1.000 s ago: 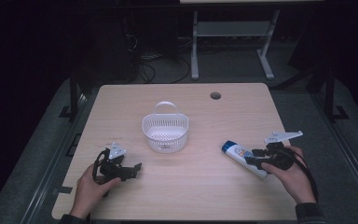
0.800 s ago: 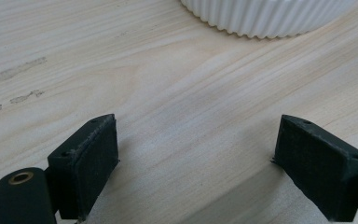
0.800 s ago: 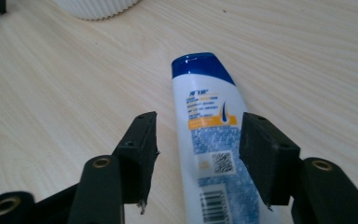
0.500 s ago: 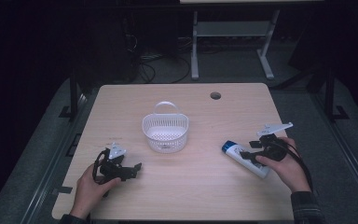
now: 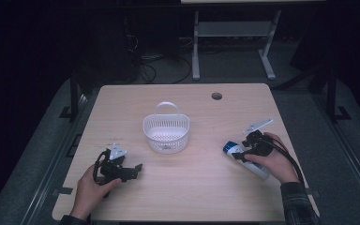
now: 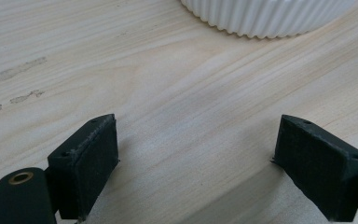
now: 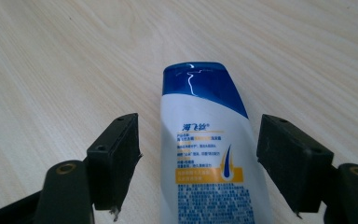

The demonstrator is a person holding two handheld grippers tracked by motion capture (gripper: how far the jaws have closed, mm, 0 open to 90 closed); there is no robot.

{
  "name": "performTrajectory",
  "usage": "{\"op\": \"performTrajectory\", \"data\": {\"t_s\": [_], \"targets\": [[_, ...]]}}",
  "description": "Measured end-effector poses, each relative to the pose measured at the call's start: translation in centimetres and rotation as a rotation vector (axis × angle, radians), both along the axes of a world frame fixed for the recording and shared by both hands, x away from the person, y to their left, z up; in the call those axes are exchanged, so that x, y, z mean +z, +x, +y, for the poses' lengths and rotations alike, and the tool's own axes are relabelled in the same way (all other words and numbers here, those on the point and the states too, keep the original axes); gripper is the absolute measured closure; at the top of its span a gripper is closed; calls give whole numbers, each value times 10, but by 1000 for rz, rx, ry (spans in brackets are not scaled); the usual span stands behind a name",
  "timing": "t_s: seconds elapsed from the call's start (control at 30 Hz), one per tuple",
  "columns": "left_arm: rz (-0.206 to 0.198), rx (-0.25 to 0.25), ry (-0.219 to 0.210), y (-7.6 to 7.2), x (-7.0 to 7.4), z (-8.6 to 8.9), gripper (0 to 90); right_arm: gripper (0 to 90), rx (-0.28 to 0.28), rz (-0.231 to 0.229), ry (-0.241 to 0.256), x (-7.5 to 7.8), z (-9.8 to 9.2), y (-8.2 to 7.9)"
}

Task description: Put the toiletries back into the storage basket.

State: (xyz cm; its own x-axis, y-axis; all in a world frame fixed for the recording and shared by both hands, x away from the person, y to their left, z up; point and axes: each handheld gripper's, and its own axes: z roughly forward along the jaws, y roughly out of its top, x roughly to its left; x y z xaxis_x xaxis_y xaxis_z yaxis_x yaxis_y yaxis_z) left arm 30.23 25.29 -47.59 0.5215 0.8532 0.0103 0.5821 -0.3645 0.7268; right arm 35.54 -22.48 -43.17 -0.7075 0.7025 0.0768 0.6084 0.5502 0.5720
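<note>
The wooden table (image 5: 201, 187) carries a white ribbed basket (image 5: 166, 133) at its centre, with a white shampoo bottle with a blue cap (image 7: 209, 154) lying flat near the right edge. The right gripper (image 5: 242, 153) straddles the bottle, jaws spread on either side without touching it. The left gripper (image 5: 132, 171) rests front-left of the basket, jaws wide apart over bare wood.

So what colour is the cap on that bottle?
Blue, on a white bottle; the cap shows best in the right gripper view.

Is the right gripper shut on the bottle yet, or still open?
Open. In the right gripper view the right gripper has a jaw either side of the lying bottle, with table showing in the gaps.
</note>
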Motion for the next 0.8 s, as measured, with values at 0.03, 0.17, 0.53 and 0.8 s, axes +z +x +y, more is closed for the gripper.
{"op": "performTrajectory", "data": {"t_s": [0.03,0.17,0.53,0.8], "targets": [[0,0,0,0,0,0,126,293,0,0,0,0,0,0],[2,-1,2,0,0,0,126,284,6,12,-13,-4,4,5],[1,0,1,0,0,0,126,278,15,58,-70,-16,11,18],[2,0,2,0,0,0,126,271,32,90,-90,-21,13,23]]}}
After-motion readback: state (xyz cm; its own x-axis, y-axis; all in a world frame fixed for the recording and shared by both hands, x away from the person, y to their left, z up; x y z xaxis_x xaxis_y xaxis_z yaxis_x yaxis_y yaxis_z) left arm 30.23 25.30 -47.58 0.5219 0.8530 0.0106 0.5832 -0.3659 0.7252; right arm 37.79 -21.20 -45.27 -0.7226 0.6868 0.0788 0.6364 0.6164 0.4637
